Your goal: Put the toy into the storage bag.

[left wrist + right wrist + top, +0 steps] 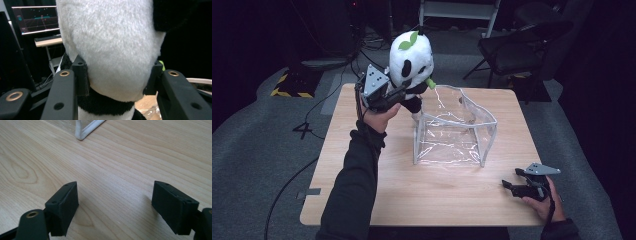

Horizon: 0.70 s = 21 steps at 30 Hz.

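Aloft, white-and-black panda plush, leaf-topped, clamped by left gripper

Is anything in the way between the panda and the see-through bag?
Nothing visible is. The left claw is shut on the panda, held up just behind the bag's far left corner. The bag's top is open, with nothing seen inside. The right claw rests open near the table's front right edge.
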Tool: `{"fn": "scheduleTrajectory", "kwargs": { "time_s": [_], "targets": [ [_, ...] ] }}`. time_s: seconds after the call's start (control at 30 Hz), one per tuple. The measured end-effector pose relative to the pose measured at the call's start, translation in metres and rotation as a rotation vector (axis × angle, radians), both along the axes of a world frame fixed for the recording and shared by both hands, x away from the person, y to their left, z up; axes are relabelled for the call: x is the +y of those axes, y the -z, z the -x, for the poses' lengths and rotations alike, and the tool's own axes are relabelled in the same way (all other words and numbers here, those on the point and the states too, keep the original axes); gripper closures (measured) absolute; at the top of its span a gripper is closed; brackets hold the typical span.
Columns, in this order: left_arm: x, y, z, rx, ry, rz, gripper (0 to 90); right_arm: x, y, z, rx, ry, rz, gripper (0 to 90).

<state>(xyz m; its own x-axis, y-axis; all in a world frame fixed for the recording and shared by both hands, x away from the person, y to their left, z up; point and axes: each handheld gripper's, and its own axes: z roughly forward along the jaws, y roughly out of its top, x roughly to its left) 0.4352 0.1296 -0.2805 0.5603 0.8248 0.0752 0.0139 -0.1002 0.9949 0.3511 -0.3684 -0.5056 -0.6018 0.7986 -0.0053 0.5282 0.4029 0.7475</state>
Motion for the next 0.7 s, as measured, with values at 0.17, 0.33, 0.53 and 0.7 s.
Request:
{"fn": "scheduleTrajectory", "kwargs": {
  "time_s": [0.17, 0.33, 0.53, 0.7],
  "targets": [
    [-0.011, -0.004, 0.000, -0.004, 0.007, -0.016, 52.0, 0.000, 0.000, 0.000, 0.000, 0.000, 0.000, 21.5],
    [-0.022, -0.007, 0.001, -0.010, 0.019, -0.025, 51.9, 0.000, 0.000, 0.000, 0.001, -0.004, -0.001, 21.9],
    [-0.028, -0.017, 0.003, -0.026, 0.030, -0.031, 51.8, 0.000, 0.000, 0.000, 0.001, -0.004, -0.001, 21.9],
    [-0.035, -0.025, 0.003, -0.040, 0.047, -0.024, 51.6, 0.000, 0.000, 0.000, 0.000, -0.004, -0.001, 21.9]
  ]
}}
